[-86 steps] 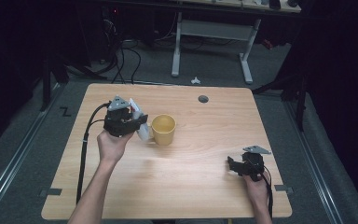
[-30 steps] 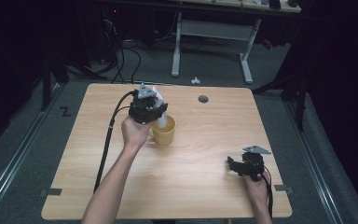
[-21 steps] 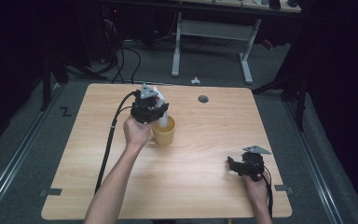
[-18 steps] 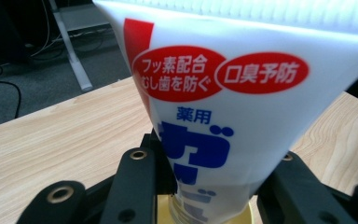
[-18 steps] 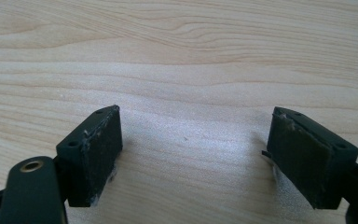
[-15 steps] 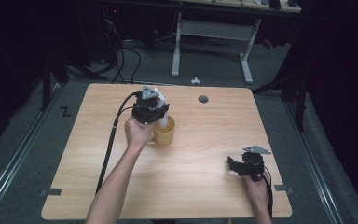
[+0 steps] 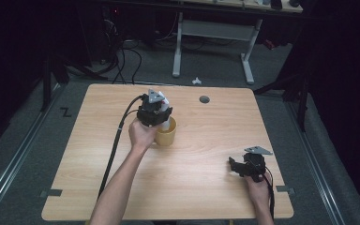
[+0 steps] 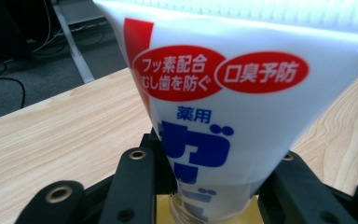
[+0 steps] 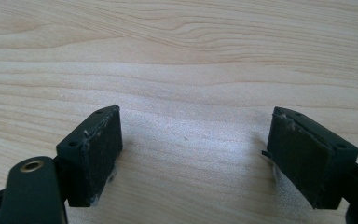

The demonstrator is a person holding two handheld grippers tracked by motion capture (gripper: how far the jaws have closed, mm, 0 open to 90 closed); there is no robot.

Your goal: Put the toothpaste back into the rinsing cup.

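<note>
We grip the toothpaste tube [image 8: 223, 121] in our left tool [image 7: 155, 112], lowering it into the yellow cup [image 7: 166, 137] beneath; next, release.

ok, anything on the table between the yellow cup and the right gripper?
No. In the high view only bare wood of the table lies between the yellow cup and the right gripper.

A light wooden table [image 7: 201, 187] is standing on grey carpet [image 7: 37, 154], with a round dark grommet [image 7: 204, 99] sitting near its far edge. Beyond it, a small white object [image 7: 196, 80] is lying on the floor, black cables [image 7: 122, 56] are trailing nearby, and a white desk frame [image 7: 213, 35] is standing behind.
</note>
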